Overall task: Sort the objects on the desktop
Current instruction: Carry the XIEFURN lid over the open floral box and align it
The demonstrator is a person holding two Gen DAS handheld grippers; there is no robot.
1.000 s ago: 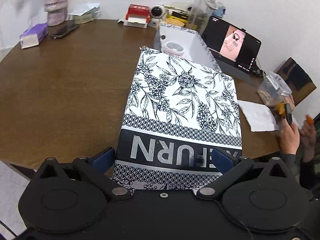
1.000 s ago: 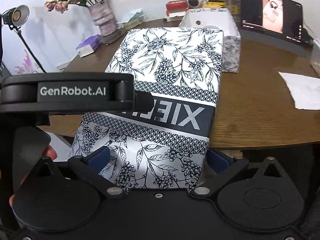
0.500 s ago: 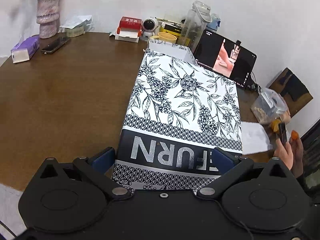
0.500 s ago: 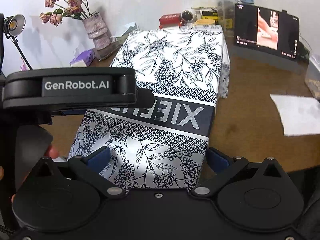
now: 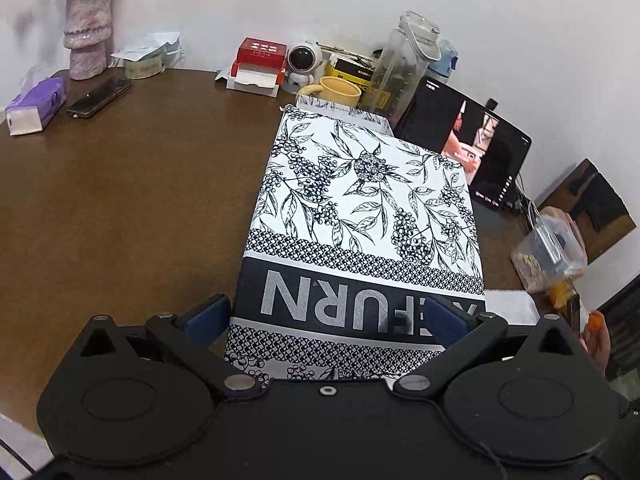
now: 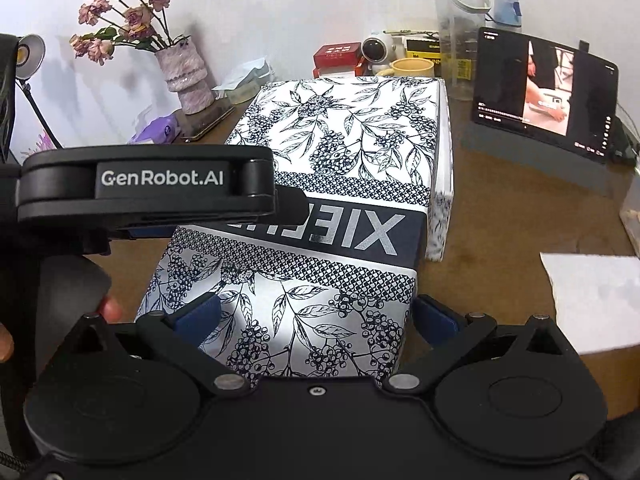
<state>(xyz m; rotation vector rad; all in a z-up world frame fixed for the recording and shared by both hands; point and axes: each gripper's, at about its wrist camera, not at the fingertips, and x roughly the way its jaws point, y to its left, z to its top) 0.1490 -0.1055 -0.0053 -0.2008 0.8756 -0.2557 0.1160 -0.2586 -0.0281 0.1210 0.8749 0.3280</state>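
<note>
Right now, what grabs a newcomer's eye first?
The big black-and-white floral box lid, held between both tongs, left and right, fills the middle of both views. Behind it, by the wall, a lit tablet plays video; far left, a vase of dried roses.

The right gripper [image 6: 316, 316] clamps the near end of a floral-printed box lid [image 6: 344, 168], its blue pads pressed to both edges. The left gripper [image 6: 146, 192] grips the lid's left side — its far end lies over the matching box [image 6: 442, 200] on the brown tabletop [image 6: 520, 208], near a propped tablet [image 6: 546, 92].
</note>
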